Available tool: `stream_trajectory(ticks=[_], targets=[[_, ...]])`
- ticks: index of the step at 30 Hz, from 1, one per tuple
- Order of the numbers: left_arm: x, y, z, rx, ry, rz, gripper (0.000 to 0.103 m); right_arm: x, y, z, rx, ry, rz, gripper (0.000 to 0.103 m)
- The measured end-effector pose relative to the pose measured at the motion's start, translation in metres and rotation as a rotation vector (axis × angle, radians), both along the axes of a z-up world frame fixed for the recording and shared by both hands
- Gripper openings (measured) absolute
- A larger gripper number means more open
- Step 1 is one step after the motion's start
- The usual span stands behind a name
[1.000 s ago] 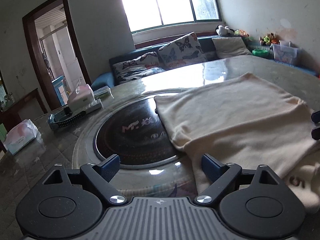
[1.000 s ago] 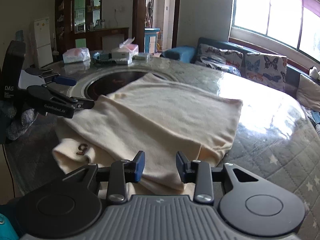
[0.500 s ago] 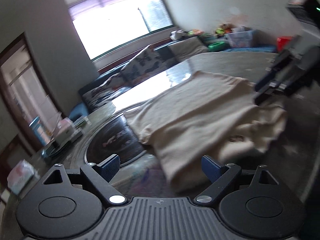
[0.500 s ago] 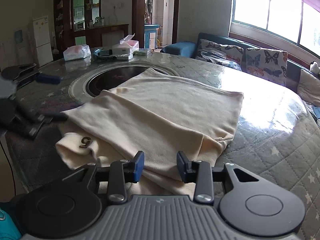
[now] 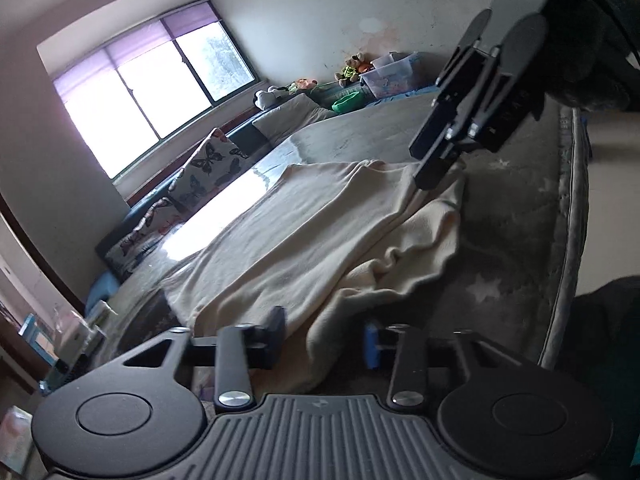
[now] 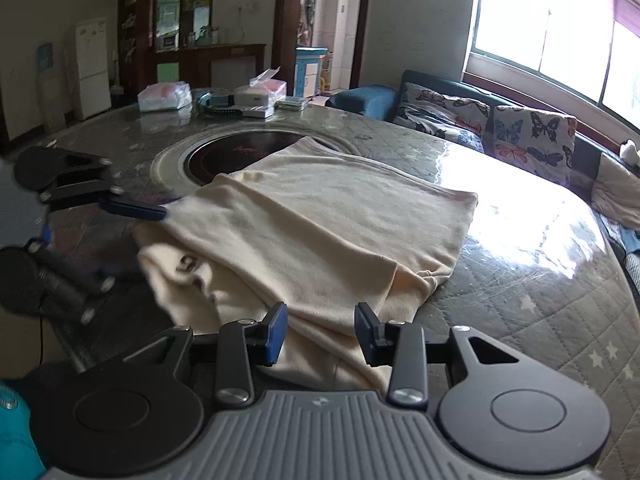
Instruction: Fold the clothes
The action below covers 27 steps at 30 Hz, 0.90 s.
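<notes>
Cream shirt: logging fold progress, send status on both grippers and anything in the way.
Left gripper open, at shirt's near edge. Right gripper open, empty, over the hem. Cream shirt partly folded on the table. Nothing in the way.

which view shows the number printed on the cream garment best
The right wrist view: the dark printed number faces the camera on the cream garment, near its left corner. The left wrist view shows the same garment only as plain folds, no print visible.
</notes>
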State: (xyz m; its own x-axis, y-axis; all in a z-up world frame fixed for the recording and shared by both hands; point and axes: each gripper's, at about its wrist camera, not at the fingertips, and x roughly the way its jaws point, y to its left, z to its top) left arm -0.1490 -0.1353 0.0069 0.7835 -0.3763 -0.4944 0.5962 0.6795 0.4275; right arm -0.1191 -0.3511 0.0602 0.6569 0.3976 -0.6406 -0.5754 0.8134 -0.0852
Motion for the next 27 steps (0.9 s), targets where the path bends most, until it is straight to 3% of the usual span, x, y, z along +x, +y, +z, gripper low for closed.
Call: stream_trajectory(ticks=[1,2,3,9,12,15,20,24,27], targets=[[0.001,-0.002,-0.001,-0.002,0.001,-0.010,0.020,-0.002,0.000,0.001,-0.010,-0.002,0.008,0.040],[0.004,-0.004,0.000,-0.009,0.004,-0.015,0.019,-0.007,0.000,0.001,-0.029,-0.009,0.025,0.055],[0.009,-0.003,0.004,-0.034,0.016,-0.003,0.015,-0.011,0.000,0.002,-0.050,-0.018,0.042,0.060],[0.041,0.005,0.025,-0.169,0.088,0.063,0.013,-0.028,0.009,-0.003,-0.151,-0.095,0.161,0.068],[0.050,0.008,0.027,-0.191,0.110,0.078,0.013,-0.025,0.018,-0.010,-0.184,-0.134,0.195,0.068],[0.053,0.008,0.025,-0.191,0.127,0.087,0.014,-0.008,0.027,-0.016,-0.143,-0.130,0.193,0.059],[0.045,0.010,0.020,-0.165,0.120,0.084,0.019,0.018,0.029,-0.017,-0.062,-0.026,0.177,0.023],[0.032,0.012,0.014,-0.122,0.087,0.084,0.033,0.027,0.026,-0.013,-0.011,0.017,0.154,0.017],[0.022,0.015,0.008,-0.076,0.059,0.085,0.034,0.029,0.023,-0.009,0.019,0.021,0.138,0.016]])
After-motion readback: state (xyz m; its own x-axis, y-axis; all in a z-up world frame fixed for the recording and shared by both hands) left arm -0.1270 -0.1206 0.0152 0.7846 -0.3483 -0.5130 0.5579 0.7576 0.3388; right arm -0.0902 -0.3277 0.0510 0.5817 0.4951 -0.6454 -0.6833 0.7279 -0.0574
